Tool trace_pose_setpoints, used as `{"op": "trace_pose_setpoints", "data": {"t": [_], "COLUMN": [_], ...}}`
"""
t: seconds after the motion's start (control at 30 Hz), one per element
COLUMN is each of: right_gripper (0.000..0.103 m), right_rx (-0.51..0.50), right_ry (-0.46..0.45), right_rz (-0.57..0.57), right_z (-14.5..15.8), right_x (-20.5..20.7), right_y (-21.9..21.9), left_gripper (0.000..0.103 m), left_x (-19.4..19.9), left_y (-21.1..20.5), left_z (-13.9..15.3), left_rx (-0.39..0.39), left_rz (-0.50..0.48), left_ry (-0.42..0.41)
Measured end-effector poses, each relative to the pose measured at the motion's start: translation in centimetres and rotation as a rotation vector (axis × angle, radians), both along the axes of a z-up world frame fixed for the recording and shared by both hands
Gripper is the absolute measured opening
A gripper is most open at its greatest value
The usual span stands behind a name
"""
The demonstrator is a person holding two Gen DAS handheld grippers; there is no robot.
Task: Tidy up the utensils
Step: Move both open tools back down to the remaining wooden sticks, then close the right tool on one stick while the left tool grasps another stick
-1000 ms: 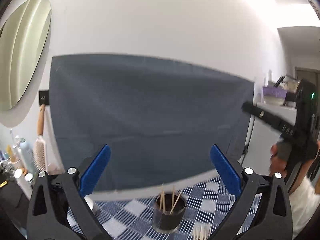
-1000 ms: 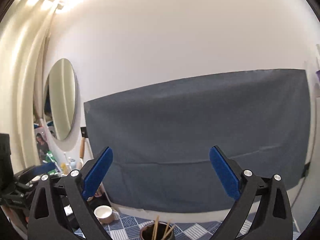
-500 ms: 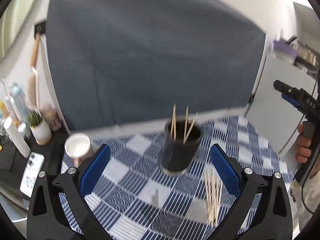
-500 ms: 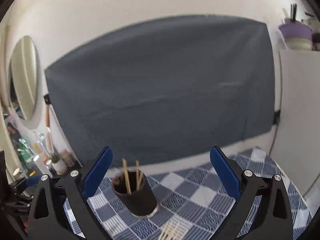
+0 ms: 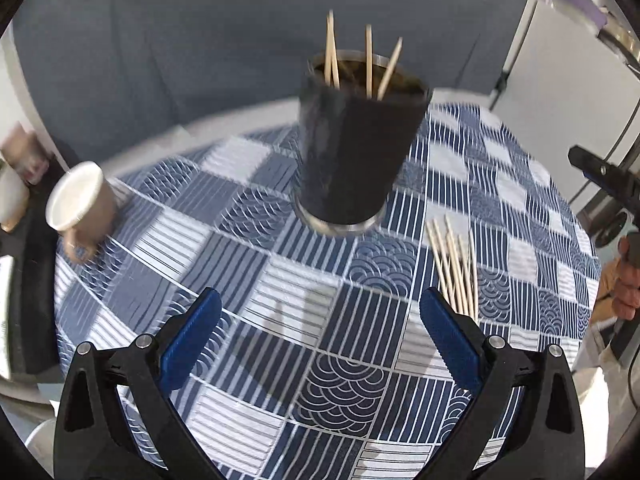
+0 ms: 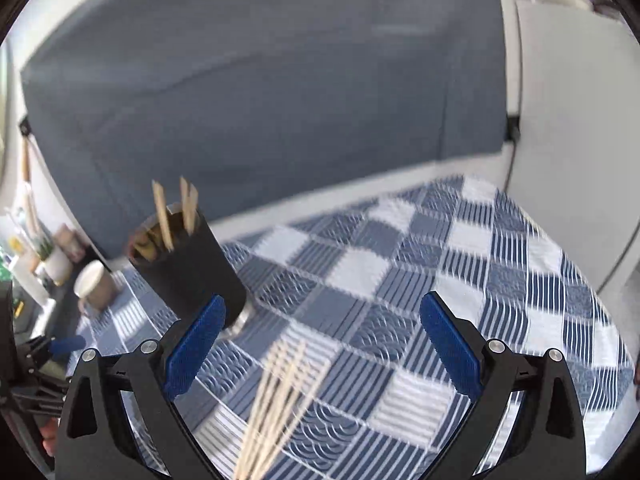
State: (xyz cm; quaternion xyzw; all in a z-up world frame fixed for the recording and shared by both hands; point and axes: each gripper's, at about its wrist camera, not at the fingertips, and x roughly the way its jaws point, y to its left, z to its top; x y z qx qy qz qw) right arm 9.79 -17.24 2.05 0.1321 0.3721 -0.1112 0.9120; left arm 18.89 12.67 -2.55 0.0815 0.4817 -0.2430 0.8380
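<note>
Hovering over the checked worktop [image 5: 452, 168], we hold both the left tongs [image 5: 318, 338] and right tongs [image 6: 320, 340] spread wide and empty. Loose sticks [image 5: 454, 266] lie flat beside the upright black cup [image 5: 356, 148], which holds a few more; a paper cup [image 5: 82, 204] stands well to the left.

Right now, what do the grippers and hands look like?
Left gripper and right gripper match: black angular frames, silver screws, ribbed blue finger pads. Bare right hand grips a black handle; thin dark cable beside it.
</note>
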Motion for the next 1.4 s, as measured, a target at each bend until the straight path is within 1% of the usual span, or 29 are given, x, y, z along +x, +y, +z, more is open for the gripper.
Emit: {"op": "trace_pose_setpoints", "data": {"t": [0.1,0.2,0.33,0.5,0.6,0.7,0.73,0.8,0.83,0.9,0.97,1.07,1.17,1.27,1.33,1.4], "right_gripper": [0.094,0.094,0.094,0.094,0.094,0.094,0.095,0.094,0.094,0.094,0.094,0.094,0.094,0.094,0.094,0.094], "right_rx": [0.007,0.011,0.031,0.061,0.061,0.051,0.048,0.004,-0.003,-0.004,-0.005,0.003,0.007,-0.016,-0.054,-0.041], "right_ry": [0.063,0.125,0.195,0.269,0.299,0.325,0.331,0.332,0.327,0.328,0.332,0.343,0.346,0.35,0.355,0.366], "right_rz": [-0.014,-0.02,-0.016,-0.011,0.001,0.014,0.018,0.029,0.036,0.054,0.06,0.049,0.048,0.072,0.089,0.071], "right_z": [-2.7,-5.5,-8.6,-12.2,-13.8,-15.1,-15.3,-15.5,-15.4,-15.4,-15.4,-15.4,-15.4,-15.6,-15.7,-15.7], "right_x": [-0.2,-0.7,-1.0,-1.2,-1.0,-0.7,-0.7,-0.6,-0.4,0.0,0.3,0.4,0.4,0.4,0.4,0.4], "right_y": [0.2,0.3,0.5,0.6,0.9,1.2,1.3,1.9,2.0,2.5,2.7,2.7,2.8,3.4,3.9,3.6], "left_gripper": [0.097,0.097,0.097,0.097,0.097,0.097,0.097,0.097,0.097,0.097,0.097,0.097,0.097,0.098,0.098,0.098], "left_x": [0.6,0.7,1.0,1.6,2.0,2.5,2.6,2.8,2.9,3.1,3.3,3.2,3.0,3.1,3.2,3.3], "left_y": [-1.2,-2.6,-4.8,-7.6,-9.2,-10.6,-10.9,-11.8,-12.1,-12.8,-13.0,-13.4,-14.0,-14.3,-14.6,-14.9], "left_z": [-2.3,-4.0,-5.7,-6.9,-7.4,-8.1,-8.2,-8.7,-8.9,-9.4,-9.9,-10.0,-10.3,-10.5,-10.6,-10.7], "left_rx": [0.011,0.025,0.016,0.017,0.033,0.033,0.035,0.048,0.057,0.082,0.089,0.104,0.155,0.189,0.206,0.223], "left_rz": [-0.032,-0.067,-0.107,-0.125,-0.136,-0.142,-0.142,-0.147,-0.15,-0.146,-0.132,-0.122,-0.132,-0.125,-0.128,-0.123], "left_ry": [0.054,0.088,0.139,0.165,0.166,0.189,0.192,0.201,0.2,0.202,0.209,0.196,0.168,0.148,0.148,0.153]}}
